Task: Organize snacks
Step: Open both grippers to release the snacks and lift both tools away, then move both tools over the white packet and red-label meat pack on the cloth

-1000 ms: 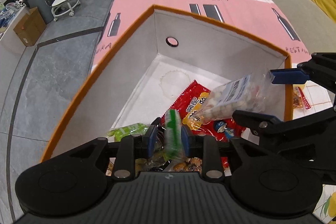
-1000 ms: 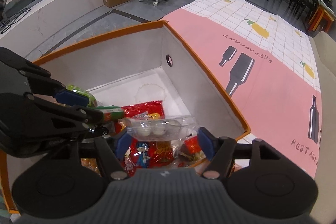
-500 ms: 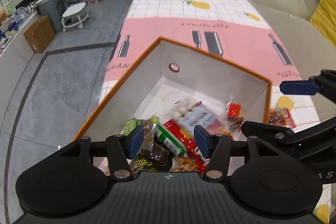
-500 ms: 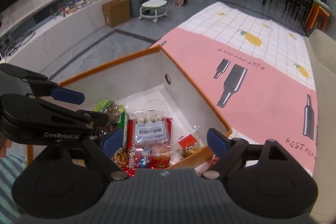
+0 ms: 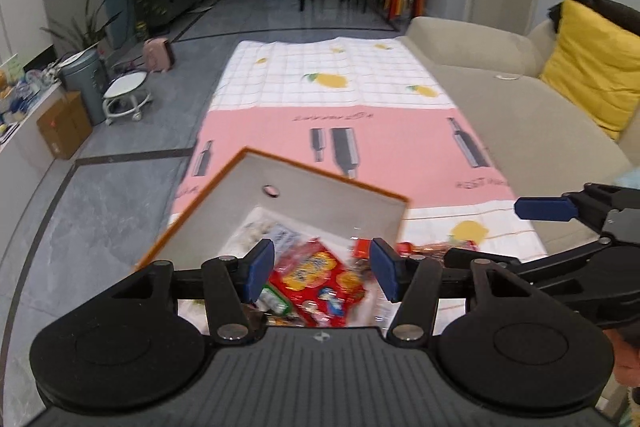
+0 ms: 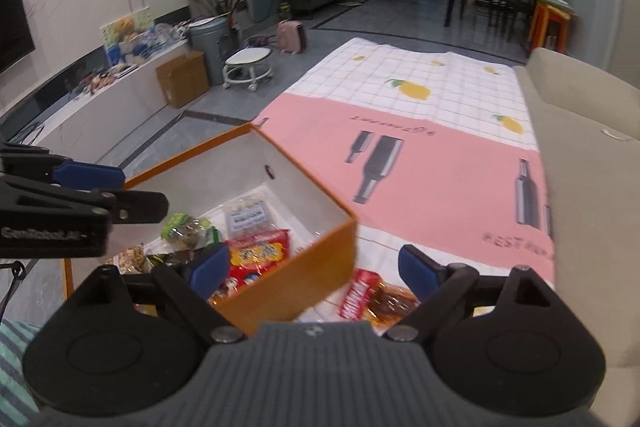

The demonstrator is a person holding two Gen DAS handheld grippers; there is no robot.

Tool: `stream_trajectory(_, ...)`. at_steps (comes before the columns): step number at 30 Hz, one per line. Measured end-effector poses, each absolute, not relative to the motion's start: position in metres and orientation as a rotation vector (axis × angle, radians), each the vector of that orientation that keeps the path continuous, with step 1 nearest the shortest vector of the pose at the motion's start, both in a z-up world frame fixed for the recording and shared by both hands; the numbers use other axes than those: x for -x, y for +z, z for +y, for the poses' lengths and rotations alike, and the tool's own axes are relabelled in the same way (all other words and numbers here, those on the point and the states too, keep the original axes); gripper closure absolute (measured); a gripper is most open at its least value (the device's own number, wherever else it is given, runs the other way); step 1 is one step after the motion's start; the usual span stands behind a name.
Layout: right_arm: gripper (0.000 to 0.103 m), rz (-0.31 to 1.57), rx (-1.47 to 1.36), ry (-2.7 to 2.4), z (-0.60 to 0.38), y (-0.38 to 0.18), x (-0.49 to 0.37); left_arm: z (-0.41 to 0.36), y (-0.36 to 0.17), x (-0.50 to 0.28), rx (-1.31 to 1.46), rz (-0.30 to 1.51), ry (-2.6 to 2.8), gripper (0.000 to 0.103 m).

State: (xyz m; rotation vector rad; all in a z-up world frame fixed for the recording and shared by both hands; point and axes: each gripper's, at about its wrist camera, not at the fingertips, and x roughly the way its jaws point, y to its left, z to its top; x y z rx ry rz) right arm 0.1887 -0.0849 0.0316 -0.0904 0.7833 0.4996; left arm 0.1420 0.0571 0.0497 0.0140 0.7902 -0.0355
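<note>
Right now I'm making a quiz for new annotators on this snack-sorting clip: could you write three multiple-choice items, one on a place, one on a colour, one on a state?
1. Where does the red snack packet outside the box lie?
A. on the sofa
B. on the tablecloth beside the box
C. on the floor tiles

2. What colour is the storage box outside?
A. orange
B. blue
C. green

3. How does the right hand-held gripper stand?
A. shut on a packet
B. open, holding nothing
C. shut, empty

Answers: 1 B, the packet rests on the cloth by the box's near corner. 2 A, the outer wall and rim are orange. 3 B, its blue pads stand wide apart with nothing between them.
</note>
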Motion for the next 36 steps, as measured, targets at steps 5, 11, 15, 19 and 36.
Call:
stream_trajectory(5, 0.015, 0.774, 0.062, 0.459, -0.117, 0.029, -0.165, 0.031, 0.045, -0.124, -0.022, 0.778, -0.084, 0.038)
stream_trajectory(11, 0.015, 0.783, 0.034, 0.394, -0.154, 0.015, -0.139, 0.007, 0.026, -0.108, -0.013, 0.795, -0.133, 0.038)
stream_trajectory(15, 0.015, 0.804, -0.02, 0.364, -0.174, -0.002, -0.125, 0.0, 0.007, -0.103, 0.004, 0.838, -0.133, 0.038)
stream_trajectory(19, 0.015, 0.827, -0.032, 0.331, -0.184, -0.025, -0.113, -0.011, -0.019, -0.097, 0.006, 0.888, -0.144, 0.038)
stream_trajectory(36, 0.023, 0.849, 0.183, 0.377, -0.174, -0.09, -0.137, -0.037, -0.101, -0.132, -0.185, 1.014, -0.095, 0.038)
